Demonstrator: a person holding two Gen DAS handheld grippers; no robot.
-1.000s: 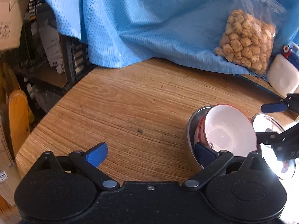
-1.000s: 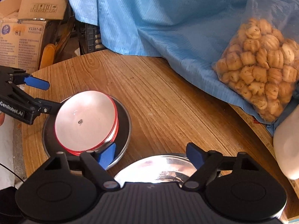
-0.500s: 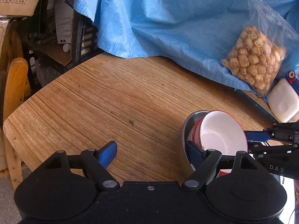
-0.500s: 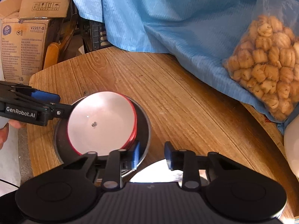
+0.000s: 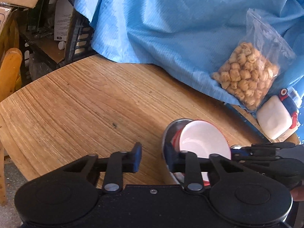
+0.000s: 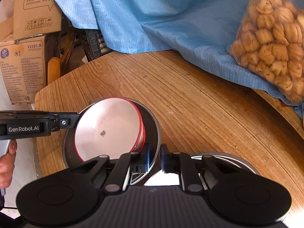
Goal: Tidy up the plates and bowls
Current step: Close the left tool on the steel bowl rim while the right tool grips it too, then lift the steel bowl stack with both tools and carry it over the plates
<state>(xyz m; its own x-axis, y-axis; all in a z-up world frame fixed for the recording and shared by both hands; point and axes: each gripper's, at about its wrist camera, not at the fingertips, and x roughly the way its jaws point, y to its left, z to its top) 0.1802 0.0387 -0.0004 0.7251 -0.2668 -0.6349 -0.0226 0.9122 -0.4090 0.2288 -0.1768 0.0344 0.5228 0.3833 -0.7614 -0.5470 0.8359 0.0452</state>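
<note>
A steel bowl [image 6: 152,125] sits on the wooden table [image 6: 190,98] with a white, red-rimmed bowl [image 6: 108,129] tilted inside it on another red one. My right gripper [image 6: 154,158] is shut on the steel bowl's near rim. In the left wrist view the same steel bowl [image 5: 167,133] and white bowl [image 5: 203,142] lie at the lower right. My left gripper [image 5: 153,157] straddles the steel rim and its jaws are closing, the outer pad still apart from the rim. The right gripper [image 5: 235,151] reaches the far rim. A second steel dish [image 6: 228,157] lies under my right gripper.
A blue cloth [image 5: 171,28] covers the table's back, with a clear bag of snacks [image 5: 245,76] and a white container [image 5: 273,119] on it. Cardboard boxes [image 6: 24,66] and a wooden chair [image 5: 9,70] stand beyond the left table edge. A hand [image 6: 7,161] holds the left gripper.
Both grippers' jaws have narrowed: the right has shut on the steel bowl's rim, and the left has drawn in around the opposite rim. Both views have rolled slightly.
</note>
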